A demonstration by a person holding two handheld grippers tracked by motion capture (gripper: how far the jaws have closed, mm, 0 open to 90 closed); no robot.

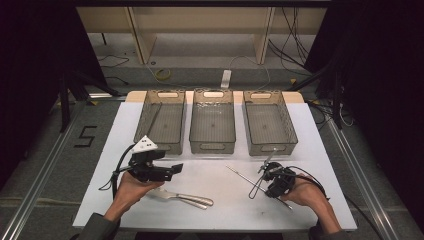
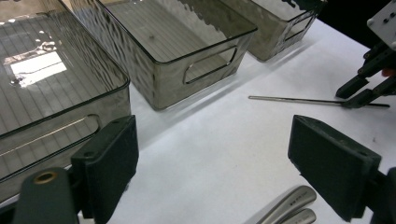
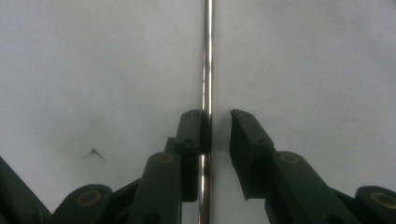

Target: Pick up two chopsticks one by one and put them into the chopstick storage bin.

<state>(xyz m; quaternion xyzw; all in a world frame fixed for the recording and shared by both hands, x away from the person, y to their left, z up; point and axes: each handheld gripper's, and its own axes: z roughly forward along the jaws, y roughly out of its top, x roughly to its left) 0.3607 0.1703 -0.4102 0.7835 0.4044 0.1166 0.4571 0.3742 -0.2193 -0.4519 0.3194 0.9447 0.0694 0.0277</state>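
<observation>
A thin metal rod (image 1: 240, 175) lies on the white table cover (image 1: 210, 210) at the front right. In the right gripper view the rod (image 3: 208, 56) runs straight up between the jaws of my right gripper (image 3: 219, 116). One pad rests against it and a narrow gap separates it from the other pad. From above, my right gripper (image 1: 270, 179) sits low over the rod. My left gripper (image 1: 172, 170) hovers at the front left with its jaws wide apart and nothing between them (image 2: 222, 172). Just in front of it lie two metal cutlery pieces (image 1: 185, 198).
Three smoky clear trays stand in a row at the back: left (image 1: 160, 145), middle (image 1: 212, 147), right (image 1: 272, 150). A thin wire loop (image 1: 256, 189) lies beside the right gripper. Cutlery handles (image 2: 285, 207) show below the left jaws.
</observation>
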